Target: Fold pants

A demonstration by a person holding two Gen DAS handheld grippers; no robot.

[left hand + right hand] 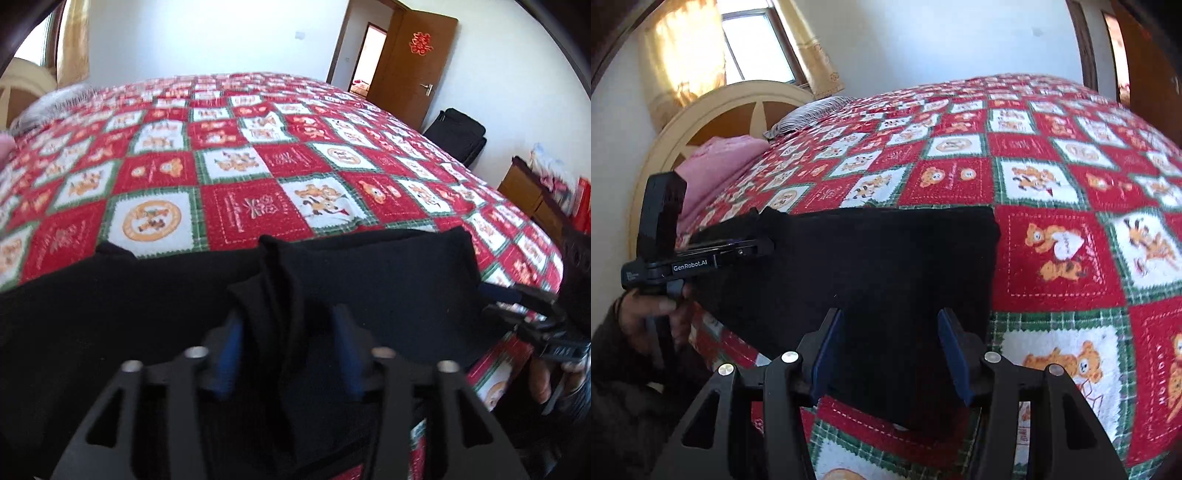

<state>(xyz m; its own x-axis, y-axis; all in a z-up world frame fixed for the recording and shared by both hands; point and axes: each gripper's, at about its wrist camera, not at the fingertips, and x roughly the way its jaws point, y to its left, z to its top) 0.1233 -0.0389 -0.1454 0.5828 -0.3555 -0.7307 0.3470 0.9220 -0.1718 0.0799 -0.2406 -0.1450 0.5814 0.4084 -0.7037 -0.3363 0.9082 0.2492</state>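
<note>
My left gripper has its two blue pads apart. A bunched fold of the black pants sticks up between them, but the pads do not squeeze it. The cloth leans close to the left pad, and there is a gap on the other side.

My right gripper has its pads apart too. The pants lie flat under it, and I see dark cloth in the gap between the pads. They do not pinch it.

The pants are on the near side of the bed, spread over the red and white quilt. In the right wrist view they look like a wide black block with a straight far edge and a square corner on the right. In the left wrist view the fold runs up the middle, with flat cloth on both sides.

From my right camera I see the left gripper at the left end of the pants, with a hand around its handle. From my left camera I see the right gripper at the right end, a bit blurry.

Past the pants, the quilt has little bears on it. At the head of the bed sit a pink pillow and a striped pillow. A brown door stands open on the far wall.
</note>
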